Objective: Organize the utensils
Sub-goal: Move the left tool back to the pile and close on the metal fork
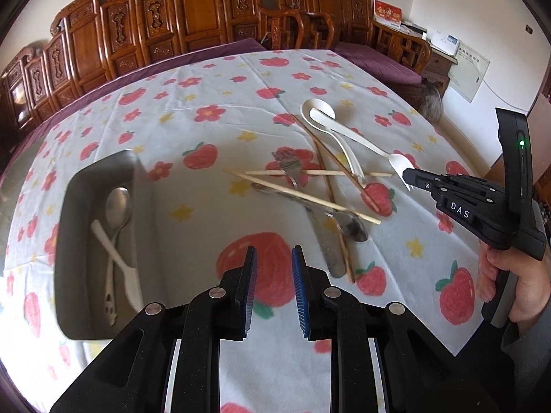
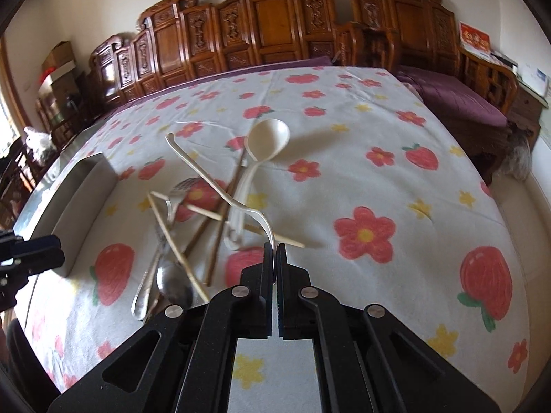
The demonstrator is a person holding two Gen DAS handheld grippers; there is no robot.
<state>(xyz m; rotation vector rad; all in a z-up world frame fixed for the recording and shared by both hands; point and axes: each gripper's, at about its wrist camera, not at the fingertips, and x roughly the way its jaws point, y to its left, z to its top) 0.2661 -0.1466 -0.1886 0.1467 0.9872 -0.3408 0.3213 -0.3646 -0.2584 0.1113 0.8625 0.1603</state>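
Note:
A pile of utensils lies mid-table: a cream ladle-spoon [image 1: 318, 110] [image 2: 267, 139], a metal fork [image 1: 287, 167], a metal spoon [image 1: 351, 229] [image 2: 174, 285] and several wooden chopsticks [image 1: 310, 196]. My right gripper [image 2: 274, 251] [image 1: 408, 173] is shut on the head of a white plastic fork [image 1: 397, 165] [image 2: 213, 179] and holds it above the pile, handle pointing away. My left gripper [image 1: 273, 258] is open and empty, low over the cloth, right of a metal tray [image 1: 100, 172] that holds a metal spoon [image 1: 117, 206] and two white utensils [image 1: 118, 261].
The table has a white cloth with red flowers and strawberries [image 2: 365, 234]. Carved wooden chairs [image 1: 206, 10] and a purple-cushioned bench [image 2: 458, 93] stand behind the table. The tray's near wall [image 2: 86, 189] shows at the left in the right wrist view.

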